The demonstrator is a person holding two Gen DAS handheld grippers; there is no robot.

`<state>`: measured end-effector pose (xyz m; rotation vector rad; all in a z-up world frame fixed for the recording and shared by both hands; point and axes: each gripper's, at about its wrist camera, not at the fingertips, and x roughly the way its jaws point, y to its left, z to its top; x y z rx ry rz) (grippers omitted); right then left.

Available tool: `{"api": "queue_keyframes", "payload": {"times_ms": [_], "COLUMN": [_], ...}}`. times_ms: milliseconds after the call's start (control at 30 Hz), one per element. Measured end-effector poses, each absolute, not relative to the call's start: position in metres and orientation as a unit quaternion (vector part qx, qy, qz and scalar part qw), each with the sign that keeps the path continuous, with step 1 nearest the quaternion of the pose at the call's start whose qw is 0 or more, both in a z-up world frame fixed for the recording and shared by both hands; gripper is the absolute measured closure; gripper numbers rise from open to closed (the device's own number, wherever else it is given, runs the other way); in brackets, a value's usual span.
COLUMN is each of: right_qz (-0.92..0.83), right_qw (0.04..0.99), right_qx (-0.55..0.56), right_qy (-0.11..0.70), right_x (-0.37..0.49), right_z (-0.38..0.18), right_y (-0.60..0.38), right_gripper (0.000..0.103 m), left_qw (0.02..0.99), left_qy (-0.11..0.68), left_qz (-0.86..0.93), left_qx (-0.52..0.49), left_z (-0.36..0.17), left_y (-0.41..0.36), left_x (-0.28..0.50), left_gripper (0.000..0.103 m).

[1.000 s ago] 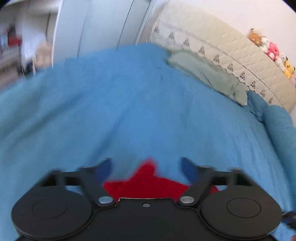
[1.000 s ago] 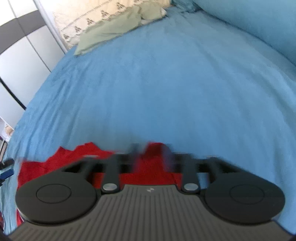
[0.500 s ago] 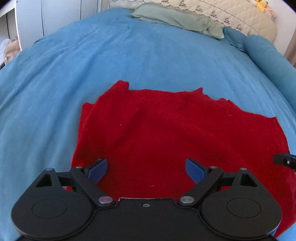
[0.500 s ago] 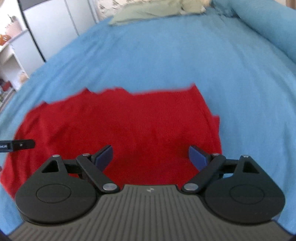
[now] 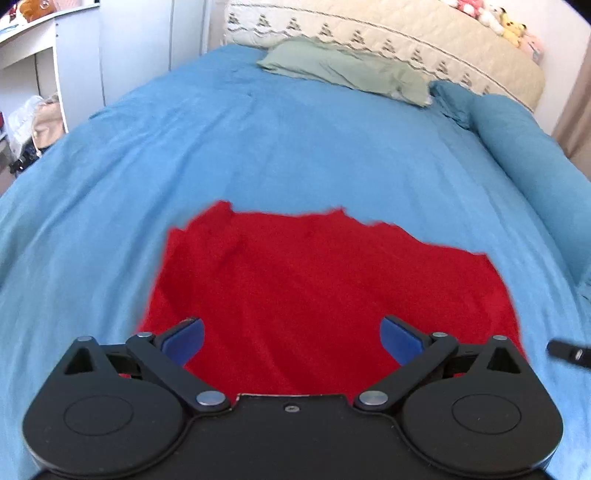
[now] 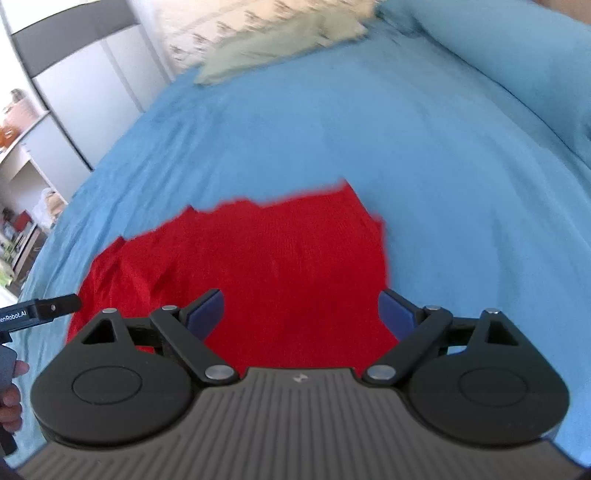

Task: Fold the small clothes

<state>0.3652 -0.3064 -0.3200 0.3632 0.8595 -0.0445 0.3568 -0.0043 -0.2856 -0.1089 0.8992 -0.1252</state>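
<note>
A red knitted garment [image 5: 314,288] lies spread flat on the blue bedcover [image 5: 295,147]; its far edge is jagged, with small wrinkles near its left side. My left gripper [image 5: 291,332] hovers over the garment's near part, its jaws opening wide, with only cloth below and nothing pinched. In the right wrist view the same garment [image 6: 258,266] lies under my right gripper [image 6: 301,308], which stands open over its right half and holds nothing. The pads of both grippers are clear of the fabric. The garment's near edge is hidden behind the gripper bodies.
A pale green pillow [image 5: 351,70] and a cream quilted headboard [image 5: 406,40] lie at the far end. A blue bolster [image 5: 524,147] runs along the bed's right side. Plush toys [image 5: 498,18] sit on the headboard. White furniture [image 5: 55,55] stands left of the bed. A person's hand [image 6: 11,398] shows at the left edge.
Both grippers let go of the red garment and drew back from it. A second ago only a red corner showed between the fingers; now the whole garment lies flat ahead.
</note>
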Motion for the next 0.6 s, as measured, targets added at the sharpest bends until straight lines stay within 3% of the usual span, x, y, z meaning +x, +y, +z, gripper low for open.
{"api": "queue_keyframes", "payload": {"times_ms": [233,367,433,600], "right_qz": [-0.082,-0.104,-0.109,-0.126], "right_qw": [0.818,0.812,0.813,0.820], "right_qx": [0.270,0.320,0.337,0.366], "right_qy": [0.501,0.478,0.462,0.421], "right_x": [0.298,0.290,0.292,0.306], "right_z": [-0.358,-0.384,-0.394,-0.407], "right_y": [-0.315,-0.323,-0.327,-0.331], "right_gripper": [0.000,0.007,0.018,0.022], "left_qw": [0.880,0.891,0.896,0.907], "left_qy": [0.468,0.450,0.439,0.421], "left_qz": [-0.064,-0.062,-0.067,-0.031], "left_qx": [-0.040,-0.017,-0.008,0.002], "left_z": [-0.317,-0.332,-0.339,-0.347], "left_y": [-0.043,-0.058,-0.064,-0.069], "left_x": [0.340,0.352,0.363,0.395], "left_gripper": [0.000,0.000,0.000,0.001]}}
